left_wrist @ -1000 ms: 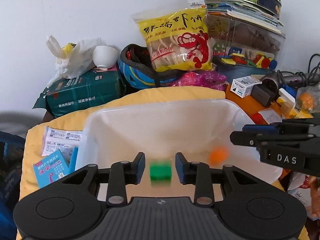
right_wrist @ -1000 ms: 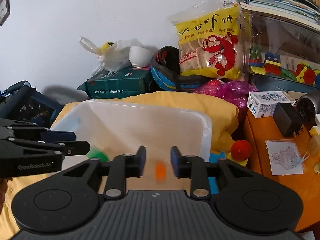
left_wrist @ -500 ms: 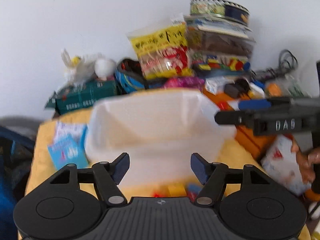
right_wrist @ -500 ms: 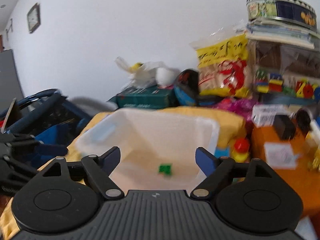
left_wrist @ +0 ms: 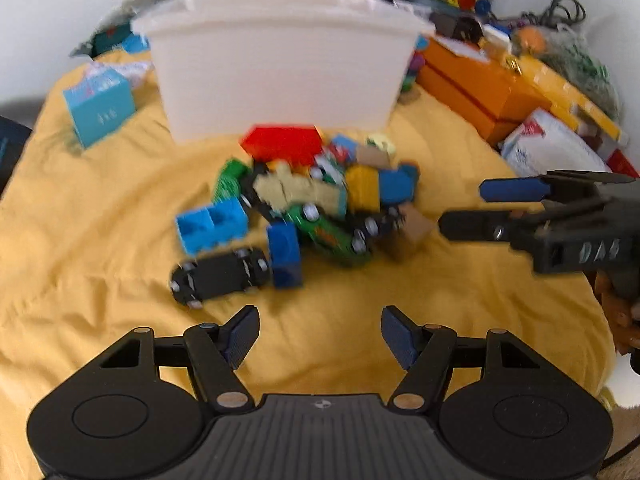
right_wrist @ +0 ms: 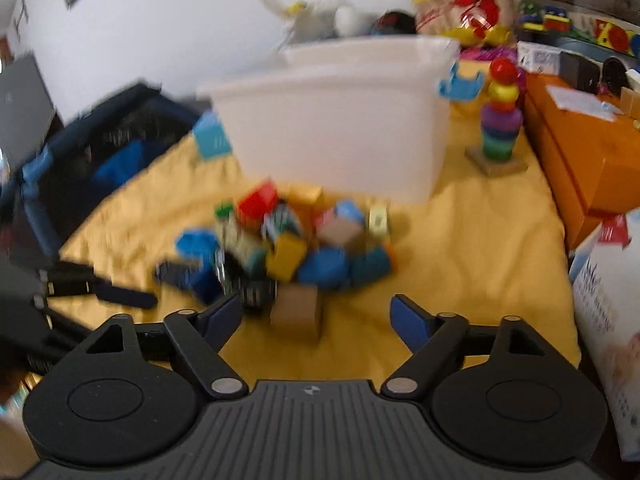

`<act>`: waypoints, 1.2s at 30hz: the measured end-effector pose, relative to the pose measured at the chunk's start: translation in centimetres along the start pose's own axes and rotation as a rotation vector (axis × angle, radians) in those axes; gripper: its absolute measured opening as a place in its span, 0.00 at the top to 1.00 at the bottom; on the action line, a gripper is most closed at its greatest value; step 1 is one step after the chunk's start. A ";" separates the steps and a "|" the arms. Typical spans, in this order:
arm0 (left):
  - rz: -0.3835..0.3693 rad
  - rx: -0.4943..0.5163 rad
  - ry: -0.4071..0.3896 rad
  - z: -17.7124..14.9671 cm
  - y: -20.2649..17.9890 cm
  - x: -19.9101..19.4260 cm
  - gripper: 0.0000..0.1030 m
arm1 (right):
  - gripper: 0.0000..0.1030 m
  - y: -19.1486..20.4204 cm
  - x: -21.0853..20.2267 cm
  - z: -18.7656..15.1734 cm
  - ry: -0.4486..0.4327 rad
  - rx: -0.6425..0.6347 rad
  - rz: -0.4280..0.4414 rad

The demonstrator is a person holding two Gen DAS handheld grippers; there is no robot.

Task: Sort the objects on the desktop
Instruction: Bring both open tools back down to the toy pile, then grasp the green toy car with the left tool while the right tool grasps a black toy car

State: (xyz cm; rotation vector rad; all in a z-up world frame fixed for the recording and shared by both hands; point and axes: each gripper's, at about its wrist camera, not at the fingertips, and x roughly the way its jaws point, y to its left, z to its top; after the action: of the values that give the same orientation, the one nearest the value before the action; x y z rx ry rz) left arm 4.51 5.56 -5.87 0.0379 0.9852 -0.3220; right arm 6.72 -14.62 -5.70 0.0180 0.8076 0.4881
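Left gripper (left_wrist: 319, 334): jaws spread wide, holding nothing, above the yellow cloth (left_wrist: 100, 248).
Right gripper (right_wrist: 316, 320): jaws wide apart, empty, brown block (right_wrist: 298, 312) between its fingers.
Toy pile (left_wrist: 312, 204): on the cloth, just before the white bin (left_wrist: 280, 64).

Both cameras sit low and look forward and down. The left one faces the toy pile (left_wrist: 312, 200) from the near left. The right one sees the same toy pile (right_wrist: 288, 248) and white tub (right_wrist: 340, 120) from the near right.
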 end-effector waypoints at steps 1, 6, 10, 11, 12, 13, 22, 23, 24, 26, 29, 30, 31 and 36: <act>0.007 0.000 -0.004 -0.2 -0.1 0.0 0.31 | 0.39 0.2 0.4 -0.2 0.026 -0.013 -0.010; 0.005 0.025 -0.078 -0.1 -0.2 -0.7 0.36 | 0.56 1.4 1.5 -0.8 0.074 -0.041 0.002; 0.006 0.035 -0.074 0.1 -0.5 -0.1 0.44 | 0.56 3.1 1.9 -0.5 0.063 -0.154 -0.047; 0.009 0.035 -0.071 0.2 -0.4 0.1 0.47 | 0.57 3.2 2.3 -0.6 0.074 -0.160 -0.047; 0.013 0.035 -0.069 0.3 -0.4 0.2 0.48 | 0.57 3.2 2.6 -0.6 0.086 -0.151 -0.045; 0.019 0.036 -0.074 0.4 -0.3 0.3 0.49 | 0.58 3.2 2.8 -0.6 0.093 -0.145 -0.052; 0.073 0.048 -0.082 1.6 0.6 0.6 0.53 | 0.61 6.4 2.7 -0.2 0.027 -0.424 -0.042; 0.073 0.043 -0.077 1.6 0.8 0.6 0.53 | 0.63 6.6 3.0 -0.3 0.026 -0.460 -0.040; 0.071 0.036 -0.075 1.6 0.9 0.6 0.53 | 0.64 7.0 3.3 -0.4 0.033 -0.505 -0.048; 0.067 0.033 -0.083 1.7 0.9 0.3 0.53 | 0.67 7.8 3.6 -0.6 0.021 -0.586 -0.050; 0.059 0.043 -0.089 1.6 0.5 -0.1 0.54 | 0.69 8.1 4.1 -0.5 0.029 -0.594 -0.060; 0.057 0.041 -0.089 1.4 0.3 -0.2 0.53 | 0.69 8.0 4.1 -0.4 0.035 -0.587 -0.061; 0.046 0.037 -0.084 1.3 0.3 -0.4 0.53 | 0.69 7.9 4.0 -0.5 0.038 -0.582 -0.067; -0.056 0.008 -0.062 0.9 -0.5 -0.4 0.54 | 0.69 6.3 1.4 -0.8 0.015 -0.495 -0.063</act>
State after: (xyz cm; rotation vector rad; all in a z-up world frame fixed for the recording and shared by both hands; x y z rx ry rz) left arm 4.89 5.06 -4.98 0.0078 0.9249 -0.3767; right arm 4.41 -8.51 -5.93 -0.4678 0.6825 0.6181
